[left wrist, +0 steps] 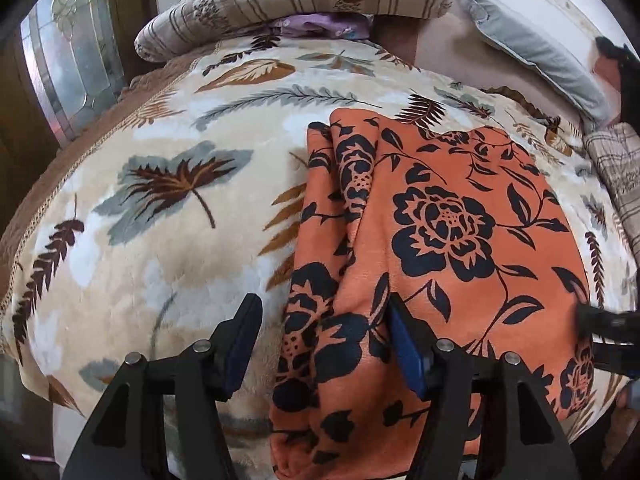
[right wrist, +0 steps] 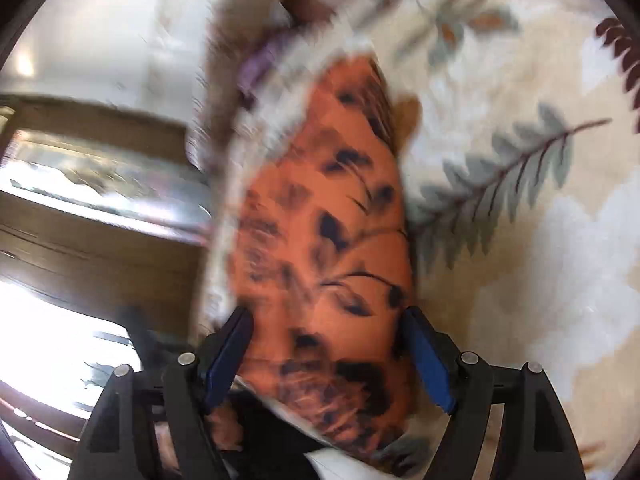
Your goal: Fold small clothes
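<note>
An orange garment with a black flower print (left wrist: 440, 220) lies flat on a cream leaf-patterned blanket (left wrist: 160, 240), with a bunched fold along its left edge. My left gripper (left wrist: 324, 344) is open just above the garment's near left edge; its right finger (left wrist: 404, 344) is over the cloth. My right gripper (right wrist: 330, 356) is open, its jaws either side of the same orange cloth (right wrist: 328, 220); that view is blurred. The right gripper also shows at the garment's right edge in the left wrist view (left wrist: 600, 326).
A striped brown pillow (left wrist: 288, 4) and a grey pillow (left wrist: 540, 56) lie at the far end of the bed. A checked cloth (left wrist: 620, 168) sits at the right. A wooden cabinet with glass (left wrist: 68, 60) stands at the left, seen too in the right wrist view (right wrist: 100, 200).
</note>
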`<state>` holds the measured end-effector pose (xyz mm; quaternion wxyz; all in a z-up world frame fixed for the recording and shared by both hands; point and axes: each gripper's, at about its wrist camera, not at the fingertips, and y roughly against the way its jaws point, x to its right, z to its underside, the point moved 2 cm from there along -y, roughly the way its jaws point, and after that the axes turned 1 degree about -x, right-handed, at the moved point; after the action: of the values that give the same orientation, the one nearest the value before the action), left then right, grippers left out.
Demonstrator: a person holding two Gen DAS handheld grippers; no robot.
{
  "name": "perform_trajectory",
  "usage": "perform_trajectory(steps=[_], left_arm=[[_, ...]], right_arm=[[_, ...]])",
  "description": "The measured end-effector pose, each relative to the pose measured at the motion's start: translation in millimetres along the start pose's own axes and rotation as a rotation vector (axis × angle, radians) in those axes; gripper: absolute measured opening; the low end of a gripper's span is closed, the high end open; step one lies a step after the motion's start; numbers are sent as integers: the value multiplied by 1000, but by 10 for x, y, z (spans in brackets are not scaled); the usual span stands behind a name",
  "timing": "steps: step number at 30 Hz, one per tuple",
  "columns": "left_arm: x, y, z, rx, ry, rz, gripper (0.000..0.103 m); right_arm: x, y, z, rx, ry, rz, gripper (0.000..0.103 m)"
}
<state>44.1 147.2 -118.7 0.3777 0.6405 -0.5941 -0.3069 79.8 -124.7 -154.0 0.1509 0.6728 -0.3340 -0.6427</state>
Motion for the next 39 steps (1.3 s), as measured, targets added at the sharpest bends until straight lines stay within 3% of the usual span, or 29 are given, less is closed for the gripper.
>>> perform_trajectory(steps=[1, 3, 4, 7, 10, 12, 15, 19, 20, 21, 24, 26, 29, 33, 38, 39], left_arm=[[-11, -8, 10, 1, 8, 8, 66], [-72, -58, 24, -2, 37, 27, 71], [-90, -81, 28, -2, 44, 27, 74], [-64, -107, 10, -3, 46, 39, 74], [-82, -104, 14, 2, 45, 41, 74], [-102, -113, 23, 3, 52, 48, 74], [-104, -114, 23, 3, 57, 52, 74], [-122, -122, 21, 1, 59, 63, 74], [-128, -123, 20, 1, 59, 65, 74], [-132, -120, 24, 2, 59, 66, 74], [-121, -117, 32, 8, 53, 59, 74], [-98, -125, 30, 10, 45, 53, 75], [-93, -119, 27, 14, 37, 48, 75], [-114, -125, 33, 13, 46, 59, 75], [-132, -135, 29, 11, 47, 64, 76], [-137, -137, 30, 11, 48, 66, 76]], right_arm=[[-24, -10, 8, 3, -2, -27, 44], [-254, 97, 71, 51, 111, 23, 33], [-351, 136, 106, 69, 151, 45, 32], [-302, -36, 139, 49, 231, 222, 33], [-130, 54, 86, 46, 91, 69, 47], [-168, 248, 43, 113, 96, 31, 65], [-167, 312, -137, 140, 88, 0, 73], [-20, -4, -472, 65, -7, -60, 75], [-42, -95, -490, 50, -7, -61, 64], [-100, -133, -495, 45, 7, -46, 39], [-389, -17, -389, 113, 160, 61, 37], [-315, -173, -397, 79, 202, 190, 37], [-144, -119, -453, 92, 91, 99, 54], [-225, 35, -527, 180, 110, 57, 75], [-61, -250, -933, 126, 19, 17, 74], [-57, -287, -977, 114, 19, 3, 47]])
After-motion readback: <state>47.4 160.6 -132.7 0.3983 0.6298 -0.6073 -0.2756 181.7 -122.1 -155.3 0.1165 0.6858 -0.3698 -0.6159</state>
